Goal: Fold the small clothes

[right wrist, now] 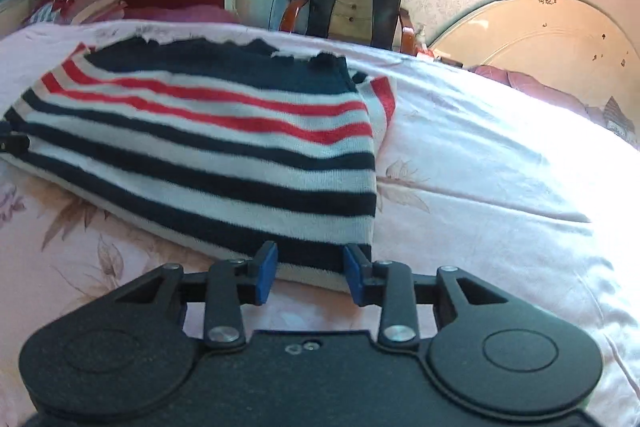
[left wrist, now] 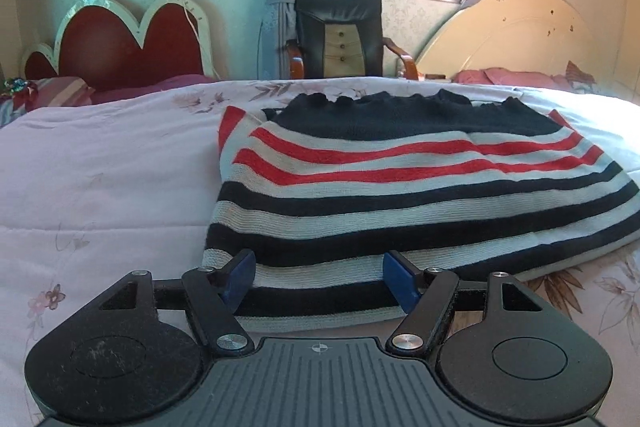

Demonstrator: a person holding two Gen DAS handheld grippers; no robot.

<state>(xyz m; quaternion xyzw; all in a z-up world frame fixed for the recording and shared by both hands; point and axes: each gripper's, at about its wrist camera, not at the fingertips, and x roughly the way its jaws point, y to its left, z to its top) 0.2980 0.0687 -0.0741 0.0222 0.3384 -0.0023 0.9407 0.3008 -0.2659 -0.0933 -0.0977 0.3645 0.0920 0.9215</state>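
Observation:
A folded knit sweater (left wrist: 400, 187) with navy, white and red stripes lies flat on the pale floral quilt (left wrist: 100, 187). My left gripper (left wrist: 320, 277) stands open at the sweater's near left corner, its blue pads (left wrist: 242, 273) either side of the hem without pinching it. In the right wrist view the same sweater (right wrist: 208, 147) stretches away to the left. My right gripper (right wrist: 310, 275) is at its near right corner, jaws narrower, with the hem flat and unbunched between the blue pads (right wrist: 266, 277). A dark part at the sweater's left edge (right wrist: 14, 143) may be the left gripper.
Beyond the bed stand a black chair (left wrist: 340, 31) under a bright window, a red scalloped headboard (left wrist: 120, 39) at left and a cream round board (left wrist: 512, 31) leaning at right. Pink pillows (left wrist: 508, 77) lie at the far right. Bare quilt (right wrist: 480, 187) spreads right of the sweater.

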